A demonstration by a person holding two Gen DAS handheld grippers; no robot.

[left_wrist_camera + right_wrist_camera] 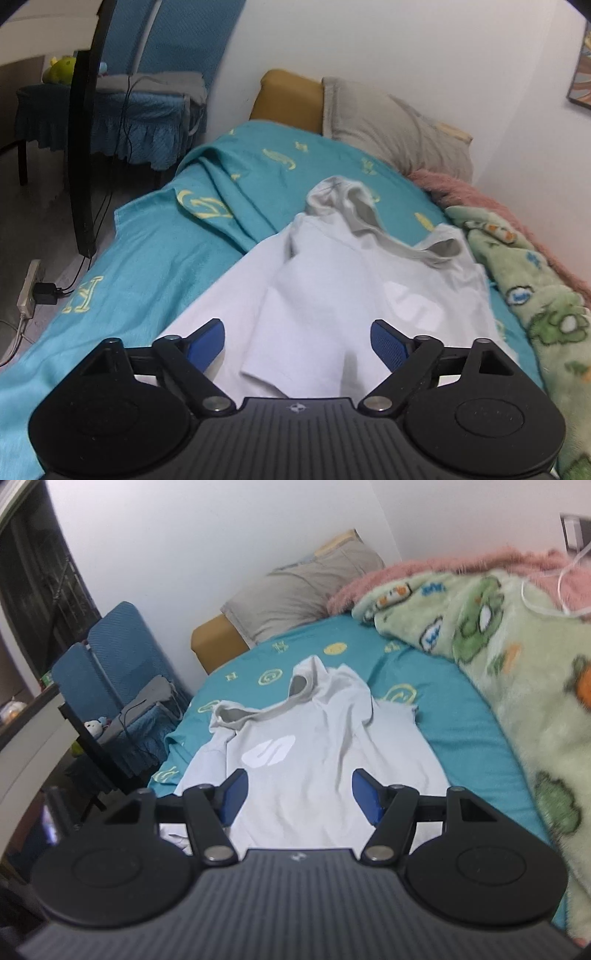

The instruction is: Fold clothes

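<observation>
A white hoodie [332, 288] with a white chest logo lies on the teal bedsheet [147, 258], hood pointing toward the pillow. One sleeve is folded across its body. My left gripper [297, 332] is open and empty, hovering above the hoodie's lower part. In the right wrist view the hoodie [314, 760] lies flat with its logo [269, 752] showing. My right gripper [298, 794] is open and empty above the hoodie's lower half.
A grey pillow [399, 125] and a mustard cushion [288, 96] lie at the bed's head by the wall. A green cartoon blanket [517, 657] over a pink one [424, 568] bounds the right side. A blue-covered chair [140, 110], power strip [31, 284] and cables stand left of the bed.
</observation>
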